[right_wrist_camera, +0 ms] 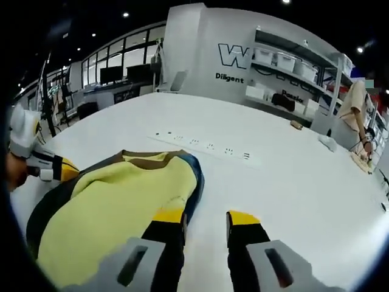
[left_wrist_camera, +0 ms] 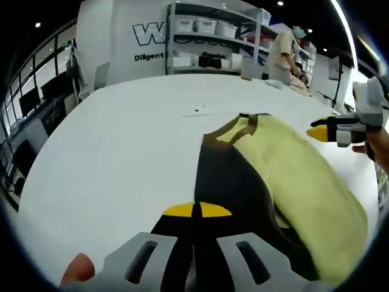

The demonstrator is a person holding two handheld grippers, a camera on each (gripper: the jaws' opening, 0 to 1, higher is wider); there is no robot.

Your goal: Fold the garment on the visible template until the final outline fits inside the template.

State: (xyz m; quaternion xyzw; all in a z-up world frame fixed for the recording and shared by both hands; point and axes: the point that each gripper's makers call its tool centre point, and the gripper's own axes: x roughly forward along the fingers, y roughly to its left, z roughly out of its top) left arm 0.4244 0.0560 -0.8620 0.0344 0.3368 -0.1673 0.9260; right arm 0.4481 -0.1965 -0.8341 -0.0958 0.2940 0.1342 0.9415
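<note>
Risks, judged from this moment: the left claw (left_wrist_camera: pixel 197 210) was pinched on the dark edge of the garment (left_wrist_camera: pixel 267 182), yellow tips together with fabric between them. If that pinch caught only one layer, a lift would have peeled the layers apart and opened the fold instead of carrying it over. The right claw (right_wrist_camera: pixel 206 217) stood apart, one tip at the garment's (right_wrist_camera: pixel 115 207) near edge, the other over bare table (right_wrist_camera: pixel 285 182); whether the tip touched cloth I could not tell. A close from there might have taken only a sliver of hem, which would slip out mid-fold. Pulling with both claws unevenly would skew the outline. No template outline could be made out on the white table (left_wrist_camera: pixel 121 152) in either view, so fit could not be checked; folding blind risked an outline that overhung it.

The garment: soft, two-toned, pale yellow body with dark, near-black panels and brownish trim at the neck end. In the left gripper view it lay on the table running away from the claw, yellow part lapped over the dark, already partly bunched, edges rounded not crisp. In the right gripper view it lay to the left of the claw, collar end farthest away. A white power strip (right_wrist_camera: pixel 206 148) lay beyond it, well apart. Right claw's yellow tip (left_wrist_camera: pixel 321 132) entered the left gripper view beside the garment's far side
</note>
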